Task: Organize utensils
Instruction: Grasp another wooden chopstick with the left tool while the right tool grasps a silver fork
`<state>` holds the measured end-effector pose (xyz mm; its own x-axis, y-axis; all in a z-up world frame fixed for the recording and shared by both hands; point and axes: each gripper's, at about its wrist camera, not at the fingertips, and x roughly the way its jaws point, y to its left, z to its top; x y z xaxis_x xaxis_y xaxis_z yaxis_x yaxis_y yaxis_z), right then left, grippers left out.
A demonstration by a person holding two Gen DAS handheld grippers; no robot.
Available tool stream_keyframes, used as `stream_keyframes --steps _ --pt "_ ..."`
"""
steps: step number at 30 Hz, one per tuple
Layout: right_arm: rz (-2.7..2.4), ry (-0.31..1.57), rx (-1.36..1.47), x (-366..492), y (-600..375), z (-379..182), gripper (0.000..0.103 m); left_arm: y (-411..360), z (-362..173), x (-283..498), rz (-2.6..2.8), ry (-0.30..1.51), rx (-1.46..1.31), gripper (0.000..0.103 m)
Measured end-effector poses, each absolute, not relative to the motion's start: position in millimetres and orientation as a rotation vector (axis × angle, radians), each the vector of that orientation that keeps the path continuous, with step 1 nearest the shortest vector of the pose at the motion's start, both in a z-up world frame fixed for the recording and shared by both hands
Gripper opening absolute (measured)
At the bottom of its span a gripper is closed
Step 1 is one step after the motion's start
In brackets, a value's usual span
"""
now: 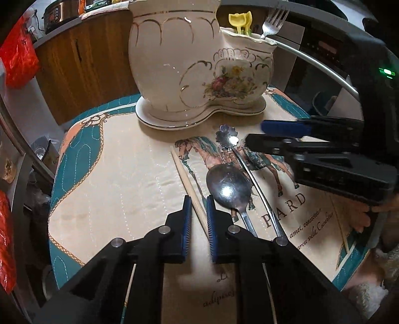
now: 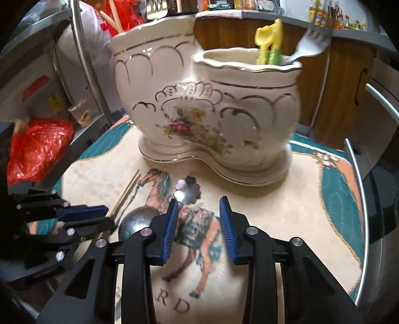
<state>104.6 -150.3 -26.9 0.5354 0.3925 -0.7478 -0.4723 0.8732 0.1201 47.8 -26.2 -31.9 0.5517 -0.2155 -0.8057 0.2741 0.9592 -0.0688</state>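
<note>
Lining up on a chopstick (image 1: 185, 182) with the left gripper (image 1: 199, 211): jaws narrowly parted, one pad each side of the stick, which lies flat on the placemat (image 1: 119, 174); contact not confirmed, so not calling it gripped. The right-wrist view shows what looks like two sticks (image 2: 126, 193) side by side; can't tell if both sit between the pads. Right gripper (image 2: 199, 224) hovers wide and empty over the mat's horse print, near the flower-ended spoon (image 1: 228, 135). Big spoon (image 1: 228, 185) lies just beside the left pad, close enough to snag. Ceramic holder (image 1: 174, 62) stands at the back of the mat: yellow plastic utensils (image 2: 268, 42) and fork (image 2: 313, 41) already in the short compartment, chopsticks (image 2: 113, 17) poking out of the tall one. Judgement: mid-task, chopstick pick in hand, two spoons left. Next move needs a firm close on a thin round stick, a lift clear of the spoon bowl, then tip upright into the tall compartment.
</note>
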Motion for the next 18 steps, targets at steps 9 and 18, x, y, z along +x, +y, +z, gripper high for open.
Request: stream_keyframes --steps 9,18 --pt "0.52 0.897 -0.146 121 -129 -37 0.032 -15 -32 47 -0.312 0.964 0.05 0.006" --pt "0.52 0.894 -0.133 119 -129 -37 0.024 -12 -32 44 -0.323 0.962 0.052 0.006"
